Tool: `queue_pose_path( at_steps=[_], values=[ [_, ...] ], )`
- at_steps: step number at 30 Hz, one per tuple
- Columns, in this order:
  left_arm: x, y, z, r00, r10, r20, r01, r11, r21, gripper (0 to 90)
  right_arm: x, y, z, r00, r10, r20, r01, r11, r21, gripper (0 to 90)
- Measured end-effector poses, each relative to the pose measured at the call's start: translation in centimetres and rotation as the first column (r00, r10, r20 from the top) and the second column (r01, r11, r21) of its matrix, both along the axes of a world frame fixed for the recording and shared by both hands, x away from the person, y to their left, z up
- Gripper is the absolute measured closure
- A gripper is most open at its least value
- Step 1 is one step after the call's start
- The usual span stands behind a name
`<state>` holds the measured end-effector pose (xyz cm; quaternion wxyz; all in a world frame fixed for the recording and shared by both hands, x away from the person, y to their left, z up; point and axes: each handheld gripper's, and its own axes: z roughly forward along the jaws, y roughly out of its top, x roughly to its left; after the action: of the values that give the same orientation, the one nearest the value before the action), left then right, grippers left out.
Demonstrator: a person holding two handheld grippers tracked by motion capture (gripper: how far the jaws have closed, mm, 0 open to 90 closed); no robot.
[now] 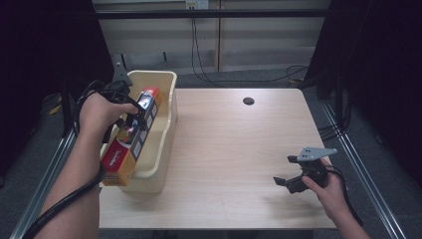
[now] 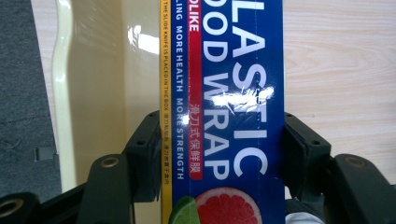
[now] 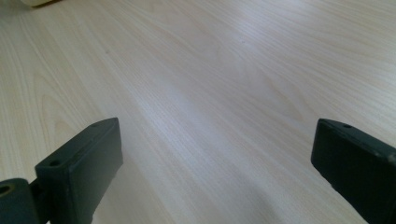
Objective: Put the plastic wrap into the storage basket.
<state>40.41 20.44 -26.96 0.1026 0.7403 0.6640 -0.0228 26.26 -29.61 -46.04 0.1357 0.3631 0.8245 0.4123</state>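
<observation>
One wrap box (image 1: 130,139) clamped in left hand-held gripper (image 1: 133,118) over one tub (image 1: 166,129); right hand-held gripper (image 1: 283,173) wide

Left gripper (image 1: 133,115): black two-jaw tool with blocky matt-black pads (image 2: 144,158), small screw holes in their faces, and brass-coloured pivot bolts (image 2: 110,162) on the black linkage arms toward six o'clock. A thick black cable (image 1: 59,204) trails along the bare, sleeveless forearm.

Right gripper (image 1: 288,181): same black build, rectangular pads (image 3: 81,168) with screw holes, topped by a grey three-cornered plate (image 1: 316,152) with small holes; a thin black cable (image 1: 348,191) loops toward five o'clock.
</observation>
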Motion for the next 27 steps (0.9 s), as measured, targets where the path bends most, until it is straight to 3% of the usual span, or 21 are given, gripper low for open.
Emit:
queue_pose_path(
  at_steps=[27],
  values=[
    [0.2, 0.4, -2.9, 0.9992, 0.009, -0.038, -0.010, 0.9998, -0.018, 40.5, 0.0, 0.3, 0.0, 1.0000, 0.006, 0.006, -0.006, 1.000, -0.011, 1.9]
  ],
)
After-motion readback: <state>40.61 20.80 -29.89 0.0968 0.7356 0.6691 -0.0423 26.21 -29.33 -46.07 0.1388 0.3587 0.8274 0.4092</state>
